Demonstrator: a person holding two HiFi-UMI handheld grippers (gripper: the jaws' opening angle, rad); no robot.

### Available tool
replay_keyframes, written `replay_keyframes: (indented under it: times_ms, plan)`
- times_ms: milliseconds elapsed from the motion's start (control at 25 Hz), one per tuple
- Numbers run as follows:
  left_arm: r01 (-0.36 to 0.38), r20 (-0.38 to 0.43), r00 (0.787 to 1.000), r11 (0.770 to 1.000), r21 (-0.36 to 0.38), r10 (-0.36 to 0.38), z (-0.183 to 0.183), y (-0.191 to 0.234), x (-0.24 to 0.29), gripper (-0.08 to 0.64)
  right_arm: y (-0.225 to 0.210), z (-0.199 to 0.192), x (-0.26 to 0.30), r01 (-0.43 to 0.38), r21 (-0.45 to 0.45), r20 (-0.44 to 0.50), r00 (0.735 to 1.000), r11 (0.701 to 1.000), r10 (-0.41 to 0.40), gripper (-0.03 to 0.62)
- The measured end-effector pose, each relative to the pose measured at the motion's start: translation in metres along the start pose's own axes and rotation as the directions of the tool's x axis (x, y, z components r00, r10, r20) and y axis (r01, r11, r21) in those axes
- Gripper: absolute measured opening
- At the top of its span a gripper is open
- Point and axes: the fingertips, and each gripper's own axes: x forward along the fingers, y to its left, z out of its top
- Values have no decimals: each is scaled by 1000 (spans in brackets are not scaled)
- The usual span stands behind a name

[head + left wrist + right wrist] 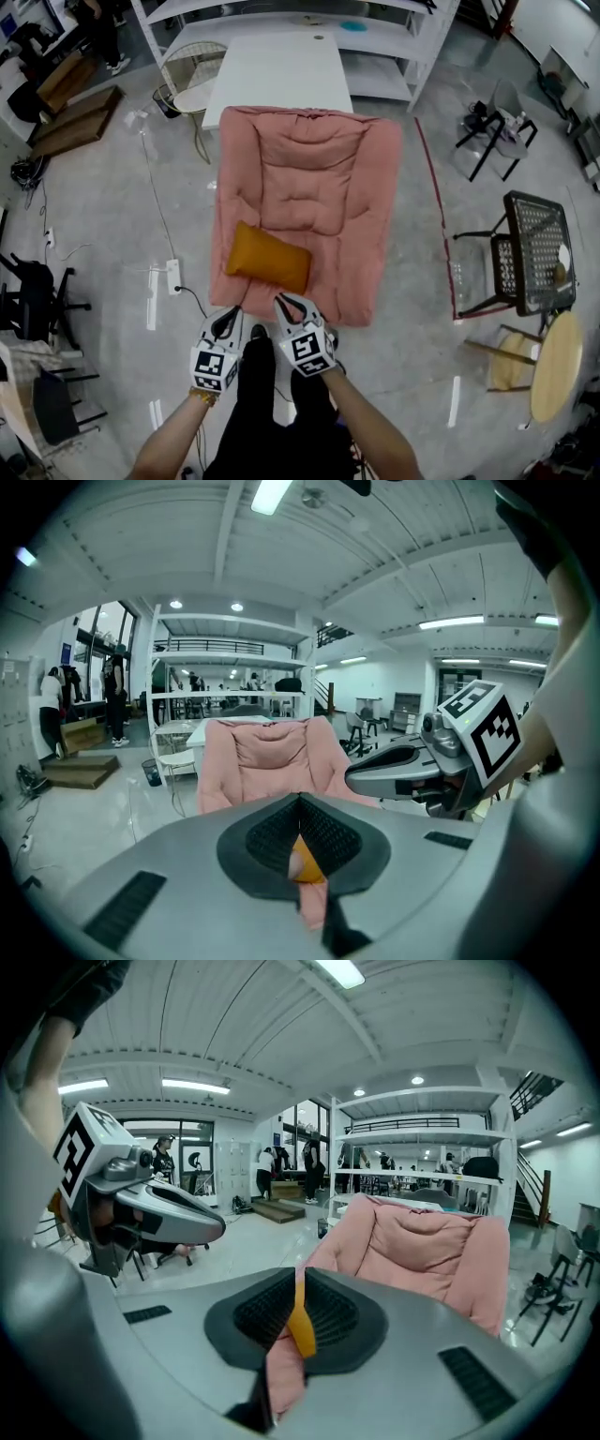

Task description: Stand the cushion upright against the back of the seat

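White shelving is seen at the far side; a black mesh chair is placed right, a power strip left.

We face the seat, which lies on the floor with its back away from us. The cushion lies flat on its near left part. Our left gripper and right gripper sit side by side at the seat's near edge, the right one just beside the cushion. A table stands behind the seat, shelving behind that. A chair stands well apart to the right.
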Motion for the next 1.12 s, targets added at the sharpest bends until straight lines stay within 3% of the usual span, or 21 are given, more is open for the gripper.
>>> replay_keyframes:
  times_ms: [280,440,640,680,760,1120]
  plan:
    - [53,-70,996,998,16,-51,-27,29,54,12,-25,-41,67,-35,-42,-78,996,998,32,18]
    - [69,-97,993,996,-53,-74,-34,40,78,12,-43,-75,103,-61,-63,-125,991,996,53,18]
    - [102,-122,987,994,-48,-107,-51,42,111,12,-65,-116,145,-76,-77,-168,984,994,62,20]
    - [108,-124,986,993,-51,-113,-58,43,118,12,-67,-123,153,-92,-85,-181,981,992,75,29]
    - [118,-134,983,991,-54,-125,-74,45,132,12,-67,-138,170,-135,-93,-204,972,987,114,127]
    - [137,-159,976,986,-99,-152,-140,55,166,13,-75,-197,235,-224,-127,-272,945,966,184,236]
